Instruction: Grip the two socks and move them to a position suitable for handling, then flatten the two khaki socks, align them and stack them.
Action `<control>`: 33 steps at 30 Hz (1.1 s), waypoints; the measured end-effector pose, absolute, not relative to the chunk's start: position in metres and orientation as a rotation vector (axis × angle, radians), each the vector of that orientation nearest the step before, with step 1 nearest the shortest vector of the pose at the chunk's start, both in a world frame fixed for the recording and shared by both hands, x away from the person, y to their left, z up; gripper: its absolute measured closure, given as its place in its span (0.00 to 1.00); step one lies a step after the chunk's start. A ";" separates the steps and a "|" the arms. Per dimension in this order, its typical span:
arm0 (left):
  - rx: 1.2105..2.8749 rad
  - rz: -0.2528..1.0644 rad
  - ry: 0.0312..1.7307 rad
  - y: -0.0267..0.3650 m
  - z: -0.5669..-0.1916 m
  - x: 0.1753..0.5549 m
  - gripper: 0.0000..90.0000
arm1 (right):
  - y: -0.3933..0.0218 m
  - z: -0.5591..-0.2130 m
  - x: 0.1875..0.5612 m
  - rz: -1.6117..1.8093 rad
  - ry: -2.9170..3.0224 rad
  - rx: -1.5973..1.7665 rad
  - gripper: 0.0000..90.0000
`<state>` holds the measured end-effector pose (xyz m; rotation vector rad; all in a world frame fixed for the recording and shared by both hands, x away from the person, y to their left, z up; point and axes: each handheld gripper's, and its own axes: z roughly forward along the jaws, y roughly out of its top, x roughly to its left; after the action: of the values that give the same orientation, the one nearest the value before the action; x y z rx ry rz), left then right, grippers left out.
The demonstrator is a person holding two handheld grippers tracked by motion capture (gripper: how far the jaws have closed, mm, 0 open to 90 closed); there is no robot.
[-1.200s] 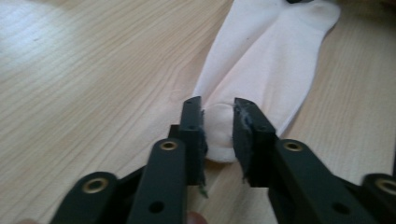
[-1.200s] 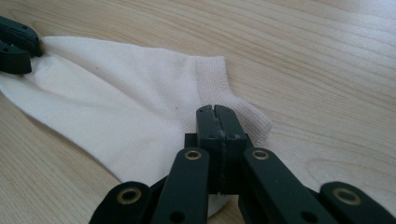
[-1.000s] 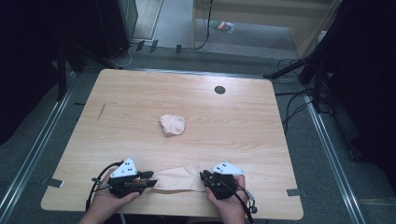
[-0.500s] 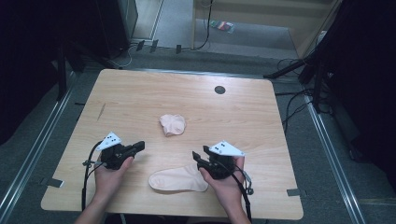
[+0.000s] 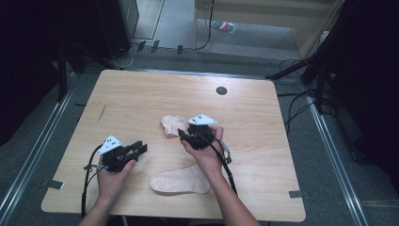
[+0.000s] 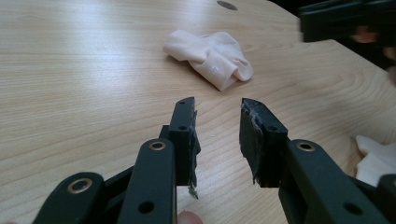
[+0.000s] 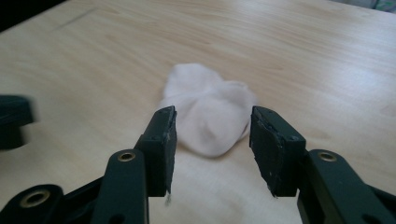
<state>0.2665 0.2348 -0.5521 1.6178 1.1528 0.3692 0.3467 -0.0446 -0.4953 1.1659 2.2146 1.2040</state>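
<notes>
A: Item one, far left. What is listed?

B: The left gripper (image 5: 139, 148), held in the person's left hand (image 5: 112, 172) at about 8 o'clock on the bench (image 5: 141, 94). In the left gripper view (image 6: 217, 133) its fingers stand moderately apart with nothing between them. A cable trails from it toward the near edge.

A: What does it face?

B: It points toward 2 o'clock, at a crumpled sock (image 6: 210, 58) lying well ahead on the wood. The corner of another pale cloth shows at that view's right edge.

A: Item two?

B: A flat sock (image 5: 181, 180), pale peach, spread out at about 6 o'clock on the bench, near the front edge. The right forearm passes over its right end.

A: Item three?

B: The crumpled sock (image 5: 173, 125), same colour, bunched up near the bench's centre, apart from the flat one.

A: Item four?

B: The right gripper (image 5: 182, 135), held in the right hand (image 5: 204, 146), just right of centre. Its tips point toward 9 o'clock and sit just beside the crumpled sock. In the right gripper view (image 7: 212, 133) the fingers are wide apart and grip nothing; the crumpled sock (image 7: 208, 114) lies on the wood just beyond the gap. Whether the tips touch the cloth cannot be told.

A: Anything further right?

B: A small dark round hole (image 5: 221, 90) in the bench top at about 1 o'clock.
</notes>
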 end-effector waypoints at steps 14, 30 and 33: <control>1.611 0.328 1.165 0.238 -0.553 0.269 0.73 | -0.026 -0.525 0.422 1.112 2.275 1.349 0.65; 1.611 0.326 1.167 0.237 -0.553 0.269 0.72 | -0.016 -0.501 0.404 1.167 2.319 1.233 1.00; 1.602 0.323 1.167 0.237 -0.553 0.269 0.66 | -0.012 -0.486 0.397 1.217 2.319 1.229 1.00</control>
<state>0.2693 0.2374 -0.5532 1.6020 1.1666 0.3225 0.3973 -0.0123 -0.4863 1.2290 2.3186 1.2168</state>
